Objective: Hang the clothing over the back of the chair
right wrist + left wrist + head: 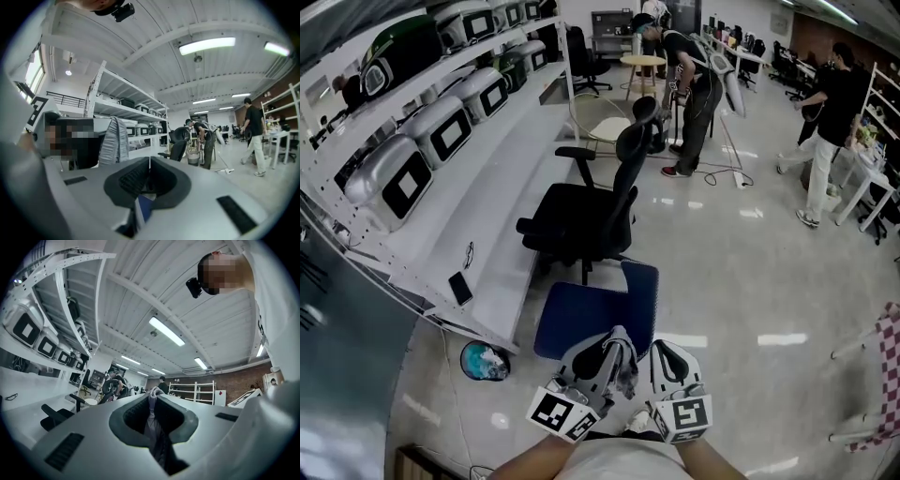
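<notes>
- While the person stood over the blue chair (581, 323), both grippers were held low, close to the body and side by side, above the chair's near edge.
- Left gripper (617, 345): jaws drawn almost together and clamped on the grey clothing (626, 373). In the left gripper view, a bunched fold of the cloth ran up between the pads and poked out at the tips.
- The clothing sat in the gap between the two grippers. It was clear of the blue chair and not yet over any chair back.
- Right gripper (664, 349): jaws met at the tips in the right gripper view. I could not tell whether a thin edge of cloth was pinched there. The blue of the chair showed below the jaws.
- Also in the right gripper view, a ribbed grey fold of the clothing rose just left of the jaws.
- A black office chair (586, 220) stood beyond the blue one, beside the long white surface (502, 216).
- On that surface lay a dark phone (459, 288) near the front edge and a pair of glasses (469, 251) further in.
- The shelf above carried a row of silver cases (441, 136) with dark panels.
- A round bin (485, 361) sat on the floor, left of the blue chair.
- Further down the room, one person (694, 94) was bent over and another (825, 122) stood at the right.
- A checked cloth (889, 366) hung at the right edge.
</notes>
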